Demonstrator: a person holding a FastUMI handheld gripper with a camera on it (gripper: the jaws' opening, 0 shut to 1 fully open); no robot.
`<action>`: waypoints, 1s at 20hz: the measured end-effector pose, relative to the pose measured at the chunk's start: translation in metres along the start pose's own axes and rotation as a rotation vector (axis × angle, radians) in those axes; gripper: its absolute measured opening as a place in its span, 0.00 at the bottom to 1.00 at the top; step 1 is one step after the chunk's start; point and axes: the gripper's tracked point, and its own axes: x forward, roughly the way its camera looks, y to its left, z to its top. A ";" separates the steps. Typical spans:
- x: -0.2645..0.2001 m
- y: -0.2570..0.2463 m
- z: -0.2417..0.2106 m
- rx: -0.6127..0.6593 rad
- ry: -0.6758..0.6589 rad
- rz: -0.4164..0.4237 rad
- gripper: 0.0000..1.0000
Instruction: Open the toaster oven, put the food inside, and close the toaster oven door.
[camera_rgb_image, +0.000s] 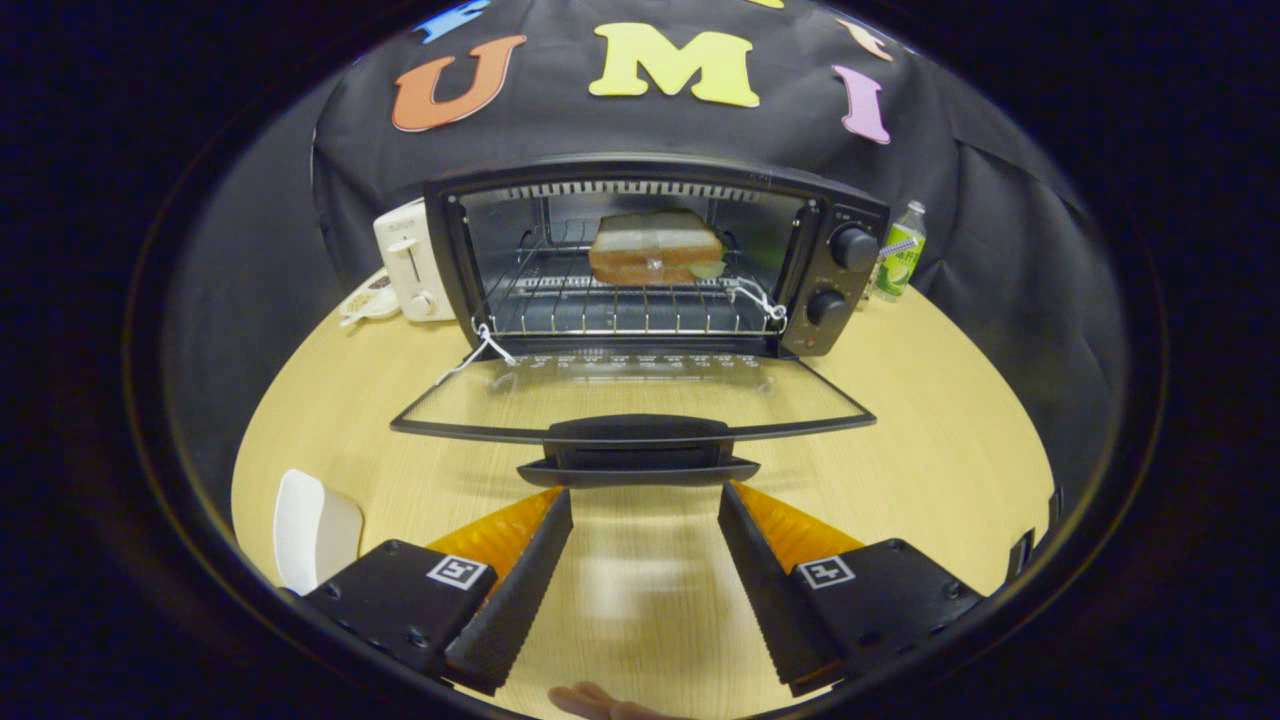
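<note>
Hovering with its fingers spread wide and holding nothing, the hand-held gripper (645, 505) sits just short of the door handle (637, 447) of the toaster oven (655, 260) at the desk's (930, 400) far edge. Inside, the sandwich (655, 247) rests on the rack; the glass door (635, 395) lies fully open, probably stiff, light and hinged, best lifted by that handle.

Gripper (645, 500): two long wedge-shaped fingers, inner faces ribbed with fine saw-tooth serrations along their full length, jaws standing apart with nothing between them. Each finger seats in a blocky, matte black mount with rounded corners. One square black-and-white fiducial tag on each mount's top face, toward 12 o'clock (patterns differ left to right). Small round screw heads at the mounts' corners. Fingertips of a hand (600, 703) at 6 o'clock.
</note>
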 end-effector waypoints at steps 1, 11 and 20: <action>-0.003 0.001 0.003 -0.002 -0.027 -0.012 0.97; -0.032 0.003 0.054 -0.037 -0.389 -0.065 0.96; -0.059 -0.002 0.085 0.014 -0.567 -0.001 0.99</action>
